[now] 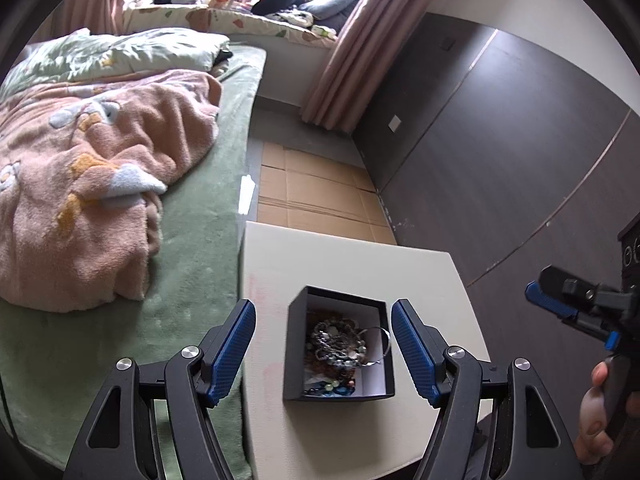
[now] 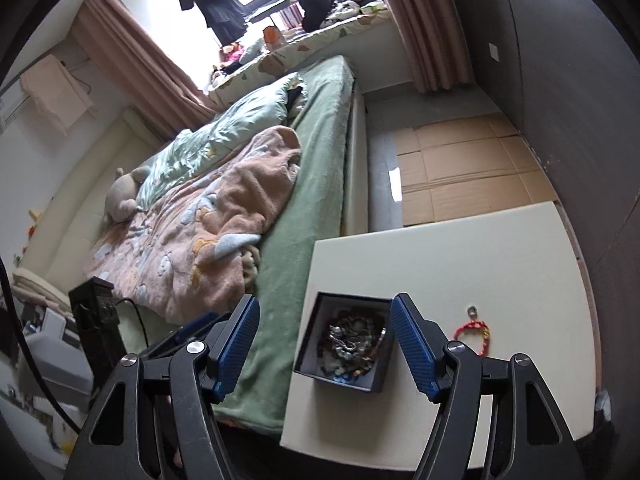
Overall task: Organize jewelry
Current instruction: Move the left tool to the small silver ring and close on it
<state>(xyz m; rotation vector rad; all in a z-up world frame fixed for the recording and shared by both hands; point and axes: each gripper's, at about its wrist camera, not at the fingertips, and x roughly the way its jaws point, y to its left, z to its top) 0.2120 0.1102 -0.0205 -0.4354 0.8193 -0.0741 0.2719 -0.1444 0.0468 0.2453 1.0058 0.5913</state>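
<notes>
Cream surface (image 1: 352,264) beside the bed (image 1: 192,248) carries the open black jewelry box (image 1: 295,344), framed between the spread, empty left claw (image 1: 323,354). Right claw (image 2: 325,344) also released, box ahead between its fingers, touching nothing; red bracelet (image 2: 472,330) lies loose right of the box.

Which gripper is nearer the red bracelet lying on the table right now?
Right. The right gripper hovers open over the black box, with the red bracelet just beside its right finger. The left gripper frames the box from the bed side, farther away.
</notes>
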